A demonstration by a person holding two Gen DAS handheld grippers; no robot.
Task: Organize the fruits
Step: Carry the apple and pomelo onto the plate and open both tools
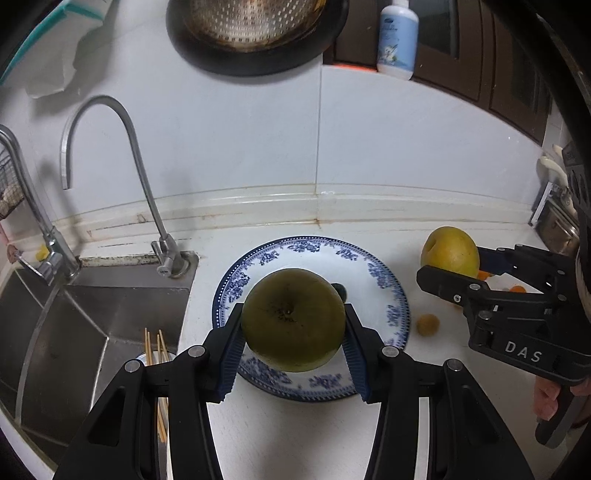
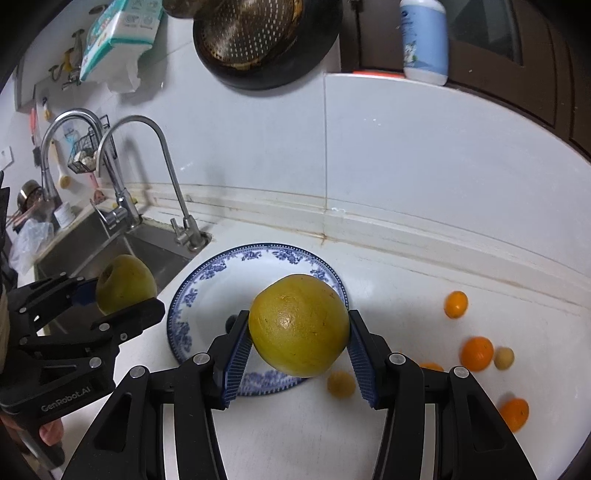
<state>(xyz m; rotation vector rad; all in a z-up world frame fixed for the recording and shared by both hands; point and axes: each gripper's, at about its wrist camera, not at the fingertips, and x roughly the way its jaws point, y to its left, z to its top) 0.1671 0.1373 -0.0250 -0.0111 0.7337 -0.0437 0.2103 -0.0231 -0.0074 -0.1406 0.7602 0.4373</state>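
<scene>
Green pear: a round, dull olive fruit (image 1: pixel 293 319) with a speckled skin and a dark calyx pit, clamped between the ribbed blue pads of the left gripper (image 1: pixel 293 334), held above the plate.
Yellow pear: a smoother, glossier fruit (image 2: pixel 299 325), gripped by the right gripper (image 2: pixel 298 349) over the plate's right rim.
Plate: white porcelain (image 1: pixel 373 273) with a blue floral border, lying flat on the counter between sink and loose fruit; a small dark round thing lies on it, partly hidden behind the green pear.
Counter: white and smooth (image 2: pixel 399 280), bare behind the plate up to the stained wall joint.
Right wrist view only: three small oranges (image 2: pixel 476 353) and two pale yellow fruits (image 2: pixel 341 384) scattered right of the plate, well apart from each other.
Left wrist view only: wooden skewers (image 1: pixel 160 354) standing by the sink edge.
Sink: brushed steel basin (image 1: pixel 74 332) just left of the plate, with a curved tap (image 1: pixel 122 122) at its corner.
Wall: a perforated metal colander (image 2: pixel 255 33) hangs above.
</scene>
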